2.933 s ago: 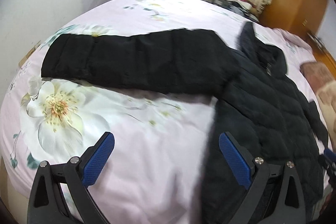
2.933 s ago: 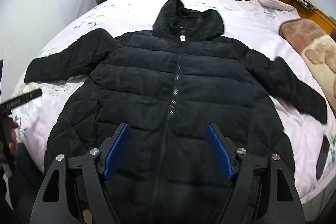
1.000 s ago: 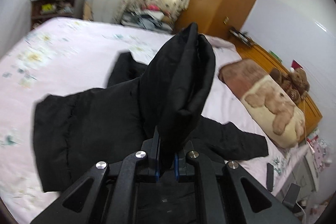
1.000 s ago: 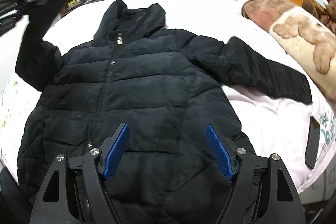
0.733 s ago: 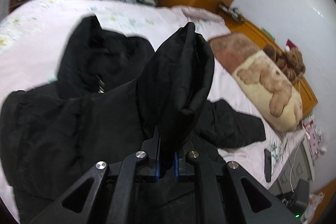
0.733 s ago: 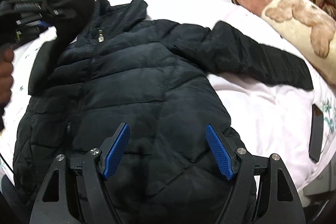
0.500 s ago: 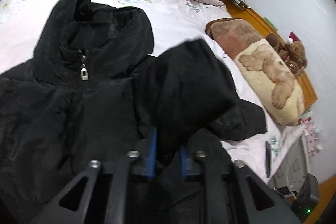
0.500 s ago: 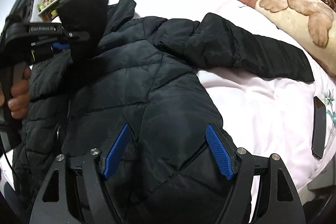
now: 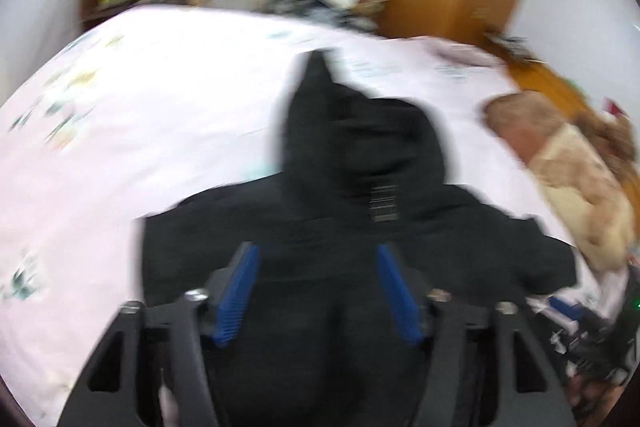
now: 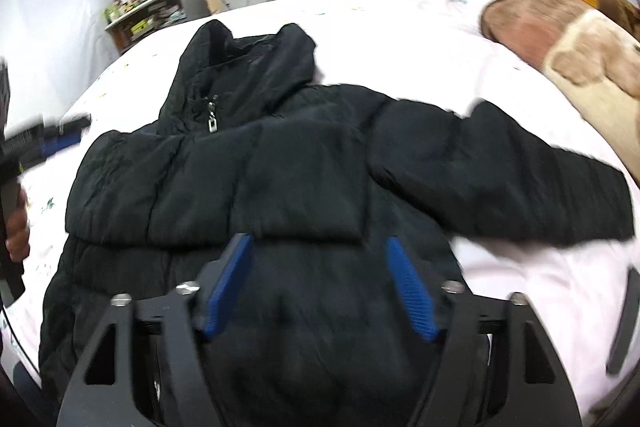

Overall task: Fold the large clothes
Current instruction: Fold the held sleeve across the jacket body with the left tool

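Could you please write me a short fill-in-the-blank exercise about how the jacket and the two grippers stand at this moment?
1. The black jacket lies on a ___ bedsheet.
2. One sleeve is folded across the jacket's ___.
3. The right gripper is ___, holding nothing.
4. The other sleeve lies stretched out toward the ___ pillow.

Missing words: pink; chest; open; bear

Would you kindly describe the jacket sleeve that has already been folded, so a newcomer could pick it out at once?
On the pink floral bed lies a black hooded puffer jacket, zipped shut. The folded sleeve runs as a band across its chest, just below the zipper pull. The other sleeve stretches out sideways onto the sheet toward the bear-print pillow; the folded one rests wholly on the jacket.
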Tool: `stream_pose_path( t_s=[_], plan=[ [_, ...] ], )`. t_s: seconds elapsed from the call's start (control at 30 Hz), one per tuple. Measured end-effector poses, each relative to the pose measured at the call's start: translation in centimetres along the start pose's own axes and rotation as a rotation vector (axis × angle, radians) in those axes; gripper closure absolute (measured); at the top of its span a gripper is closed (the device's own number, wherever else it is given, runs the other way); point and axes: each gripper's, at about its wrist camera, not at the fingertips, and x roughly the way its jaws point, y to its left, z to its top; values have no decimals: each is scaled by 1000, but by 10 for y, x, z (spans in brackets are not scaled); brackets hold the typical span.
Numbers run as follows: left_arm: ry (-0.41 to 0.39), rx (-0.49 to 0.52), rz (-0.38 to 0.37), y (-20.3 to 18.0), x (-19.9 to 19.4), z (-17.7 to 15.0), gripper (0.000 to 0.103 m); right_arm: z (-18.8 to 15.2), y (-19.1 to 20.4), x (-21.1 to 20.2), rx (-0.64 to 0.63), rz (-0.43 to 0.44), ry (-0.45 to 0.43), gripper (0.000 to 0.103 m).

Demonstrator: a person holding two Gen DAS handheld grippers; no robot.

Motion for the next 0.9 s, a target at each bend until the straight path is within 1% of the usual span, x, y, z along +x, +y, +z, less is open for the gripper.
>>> stream_pose_path(
  t_s=[0.03,0.07,0.1,0.13,0.2,0.27,0.33,0.43,0.5,0.57,0.63,0.67,0.7,0.73,0.77,0.83,0.87,0.9],
  plan=[
    [19,-25,25,14,7,-2,55,8,4,12,-13,-1,4,49],
    [36,-48,38,27,14,-5,60,17,7,24,-26,-1,8,53],
    [46,-58,44,34,21,-9,63,23,8,36,-32,3,15,60],
    [54,-60,50,39,27,-12,64,30,10,49,-34,1,28,63],
    [63,-56,56,36,34,-24,64,38,11,74,-54,-25,60,63],
    [69,-17,79,26,44,-31,64,37,5,101,-58,-59,109,63],
    [67,26,102,21,53,-37,64,32,-2,116,-45,-49,138,63],
    [71,41,111,21,60,-40,64,27,-6,127,-41,-53,149,63],
    [78,40,111,25,60,-38,64,30,-6,129,-33,-62,160,63],
    [80,42,104,22,46,-32,64,34,-5,120,-23,-67,169,63],
    [38,46,49,19,14,-34,65,38,-5,98,-8,-56,131,63],
    [17,52,30,16,1,-38,65,35,-6,80,-4,-31,94,63],
    [3,63,28,14,-11,-44,64,30,-6,70,-2,-18,74,63],
    [6,70,32,15,-16,-53,64,24,-5,63,-3,-15,67,63],
    [26,66,38,17,-14,-61,64,18,-5,63,-5,-14,77,63],
    [79,60,68,23,1,-75,64,3,-7,79,-18,-24,135,63],
    [93,52,72,27,7,-81,64,-3,-9,87,-27,-30,152,63],
    [86,46,70,29,9,-84,64,-6,-10,92,-32,-30,154,63]
  ],
)
